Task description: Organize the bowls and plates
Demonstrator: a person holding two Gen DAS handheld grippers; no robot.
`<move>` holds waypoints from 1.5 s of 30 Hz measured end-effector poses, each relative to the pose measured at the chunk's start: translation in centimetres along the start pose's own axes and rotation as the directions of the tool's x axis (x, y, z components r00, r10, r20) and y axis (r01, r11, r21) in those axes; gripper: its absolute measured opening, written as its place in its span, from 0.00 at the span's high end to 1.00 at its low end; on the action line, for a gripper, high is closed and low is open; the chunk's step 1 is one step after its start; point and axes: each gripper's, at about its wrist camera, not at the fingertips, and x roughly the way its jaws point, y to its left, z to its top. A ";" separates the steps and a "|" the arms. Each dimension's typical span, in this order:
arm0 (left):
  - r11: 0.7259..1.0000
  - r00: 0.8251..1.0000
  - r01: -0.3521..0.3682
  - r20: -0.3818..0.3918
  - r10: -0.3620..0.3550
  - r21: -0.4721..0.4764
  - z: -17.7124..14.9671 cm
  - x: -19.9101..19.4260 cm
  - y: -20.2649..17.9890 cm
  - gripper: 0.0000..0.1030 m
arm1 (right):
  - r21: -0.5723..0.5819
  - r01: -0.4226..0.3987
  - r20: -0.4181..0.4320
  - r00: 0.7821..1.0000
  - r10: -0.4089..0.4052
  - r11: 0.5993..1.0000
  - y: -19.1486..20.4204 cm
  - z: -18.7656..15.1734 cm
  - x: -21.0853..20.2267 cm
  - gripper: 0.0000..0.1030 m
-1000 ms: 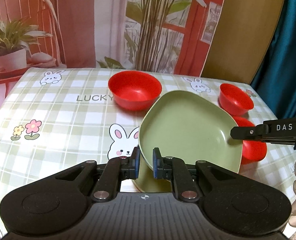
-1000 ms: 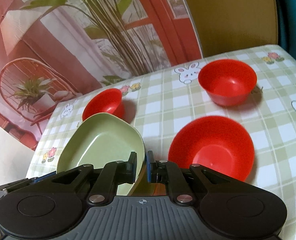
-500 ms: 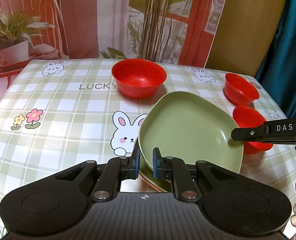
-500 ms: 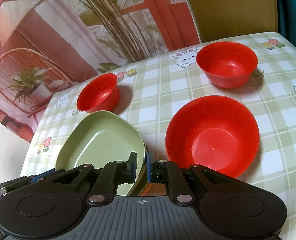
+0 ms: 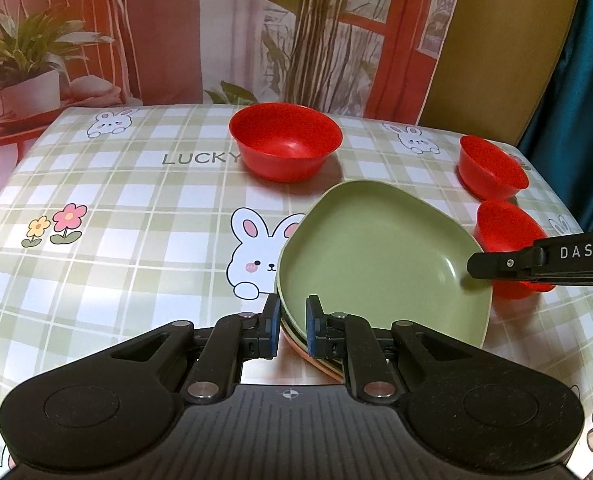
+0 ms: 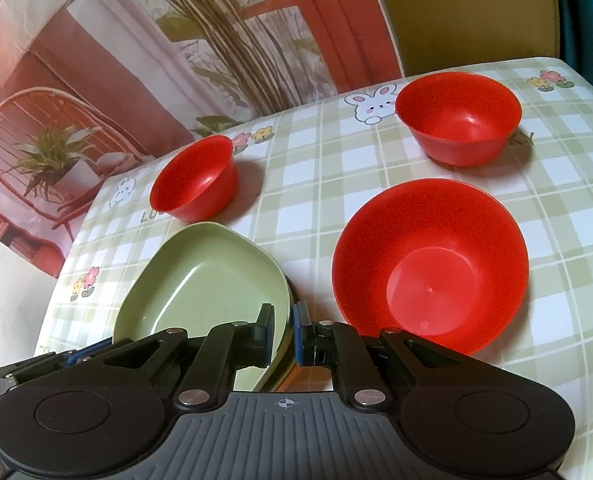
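Your left claw (image 5: 292, 326) pinches the near rim of the green plate (image 5: 380, 256) at lower centre of its frame; your right claw (image 6: 282, 334) pinches the plate's (image 6: 204, 280) opposite rim, at lower centre of its own view. The plate sits atop other plates (image 5: 316, 358) on the desk (image 5: 136, 208). Three red bowls stand apart: one (image 5: 286, 146) upper centre, two (image 5: 490, 168) (image 5: 508, 240) at right.

A checked bunny tablecloth (image 5: 136, 208) lies before a printed plant backdrop (image 5: 296, 32).
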 end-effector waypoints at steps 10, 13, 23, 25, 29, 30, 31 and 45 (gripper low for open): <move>1.000 1.000 0.003 -0.002 -0.003 -0.012 -0.1 0.2 0.1 0.86 | 0.010 -0.002 -0.003 1.000 0.002 1.000 -0.3 -0.2 0.0 0.90; 1.000 1.000 0.002 -0.006 -0.002 -0.020 -0.1 0.2 0.1 0.83 | 0.010 -0.003 0.001 1.000 0.003 1.000 -0.4 -0.2 0.0 0.89; 0.996 0.999 -0.013 0.046 0.018 -0.093 0.6 -0.9 1.8 0.64 | -0.001 0.010 0.058 0.998 -0.010 1.000 -0.4 0.6 -1.5 0.84; 0.996 0.997 -0.014 0.071 0.021 -0.093 1.3 -1.4 2.2 0.64 | -0.015 0.004 0.079 0.997 -0.003 1.000 -0.2 0.9 -1.9 0.84; 0.997 0.992 0.004 0.128 0.006 -0.072 3.6 -2.4 3.5 0.64 | -0.084 -0.014 0.101 0.995 0.023 0.996 1.2 1.6 -2.2 0.83; 0.998 0.990 0.009 0.140 0.000 -0.064 4.2 -2.6 3.8 0.64 | -0.100 -0.023 0.103 0.994 0.033 0.995 1.6 1.9 -2.2 0.83; 0.998 0.989 0.010 0.150 -0.001 -0.057 4.9 -2.6 4.0 0.64 | -0.114 -0.031 0.103 0.994 0.043 0.993 2.0 2.2 -2.0 0.82; 0.998 0.987 0.053 0.156 -0.049 -0.019 10.6 2.8 5.0 0.64 | -0.211 -0.043 0.080 0.995 0.062 0.976 6.5 8.2 3.9 0.80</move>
